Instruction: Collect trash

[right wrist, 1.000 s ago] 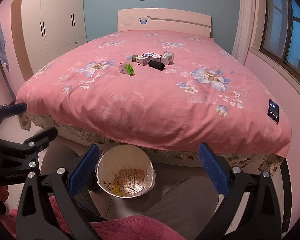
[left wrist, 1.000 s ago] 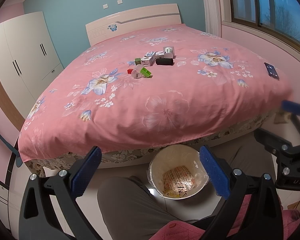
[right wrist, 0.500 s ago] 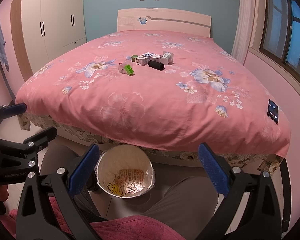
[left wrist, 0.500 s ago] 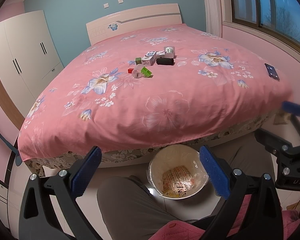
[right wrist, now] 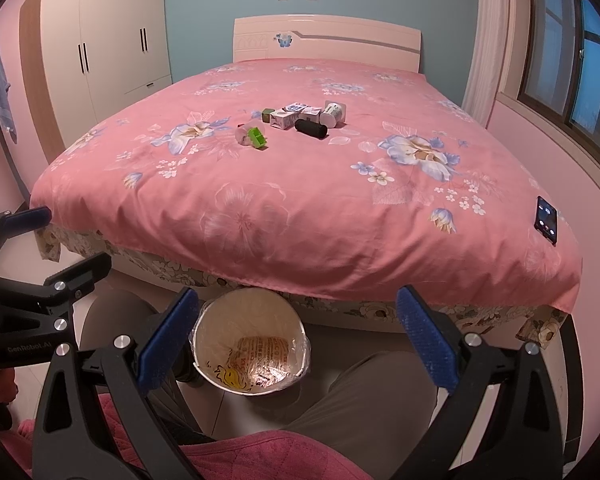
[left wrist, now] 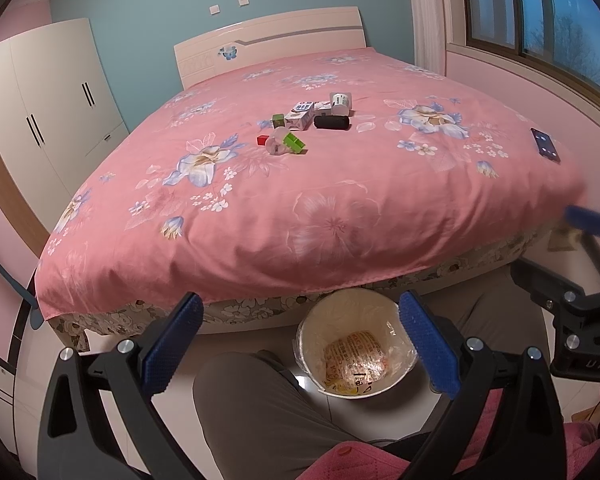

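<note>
A cluster of trash lies mid-bed on the pink floral cover: a black cylinder [left wrist: 331,122] [right wrist: 311,129], a white cup on its side [left wrist: 339,103] [right wrist: 332,114], small printed boxes [left wrist: 300,115] [right wrist: 286,116], a green piece [left wrist: 294,144] [right wrist: 257,137] and a red cube [left wrist: 262,140]. A lined white bin [left wrist: 356,346] [right wrist: 252,346] holding a printed wrapper stands on the floor at the bed's foot, between the person's knees. My left gripper [left wrist: 300,346] and right gripper [right wrist: 298,342] are both open and empty, held low over the bin, far from the trash.
A phone [left wrist: 545,145] [right wrist: 545,219] lies near the bed's right edge. A white wardrobe [left wrist: 48,120] stands to the left, windows [right wrist: 572,52] to the right. The person's grey trouser legs [left wrist: 268,412] and a pink quilted garment [right wrist: 240,456] fill the foreground.
</note>
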`<state>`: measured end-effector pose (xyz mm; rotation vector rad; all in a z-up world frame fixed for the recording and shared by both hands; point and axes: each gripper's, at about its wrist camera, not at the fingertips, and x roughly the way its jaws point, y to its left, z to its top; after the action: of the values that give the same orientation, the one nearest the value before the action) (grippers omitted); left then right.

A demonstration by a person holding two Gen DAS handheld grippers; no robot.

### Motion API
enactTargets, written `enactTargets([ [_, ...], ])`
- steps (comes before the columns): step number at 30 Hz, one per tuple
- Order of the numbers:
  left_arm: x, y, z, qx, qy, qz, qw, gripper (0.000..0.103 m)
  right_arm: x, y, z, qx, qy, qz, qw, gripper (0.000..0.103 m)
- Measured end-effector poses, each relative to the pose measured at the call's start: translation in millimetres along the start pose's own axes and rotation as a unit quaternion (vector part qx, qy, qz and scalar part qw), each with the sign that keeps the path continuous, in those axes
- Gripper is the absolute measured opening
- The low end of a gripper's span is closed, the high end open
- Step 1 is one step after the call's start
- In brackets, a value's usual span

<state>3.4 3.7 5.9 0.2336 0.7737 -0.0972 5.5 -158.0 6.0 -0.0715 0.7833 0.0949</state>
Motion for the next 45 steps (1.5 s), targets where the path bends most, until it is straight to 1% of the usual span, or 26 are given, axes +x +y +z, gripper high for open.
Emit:
enactTargets([
  [6, 0.1, 0.1, 0.0, 0.000, 0.000, 0.000, 1.0000, 0.100, 0.4, -0.1, 1.0, -0.001, -0.001, 0.000, 1.000, 0.096],
  [12, 0.0, 8.2, -1.2, 0.000, 0.000, -0.001, 1.0000, 0.100, -0.3, 1.3, 1.3, -0.001, 0.000, -0.001, 1.000, 0.096],
  [45, 2.7, 6.4, -3.6, -0.002, 0.003, -0.003, 1.0000, 0.100, 5.0, 2.1, -1.5, 0.002, 0.001, -0.001, 1.000, 0.096],
])
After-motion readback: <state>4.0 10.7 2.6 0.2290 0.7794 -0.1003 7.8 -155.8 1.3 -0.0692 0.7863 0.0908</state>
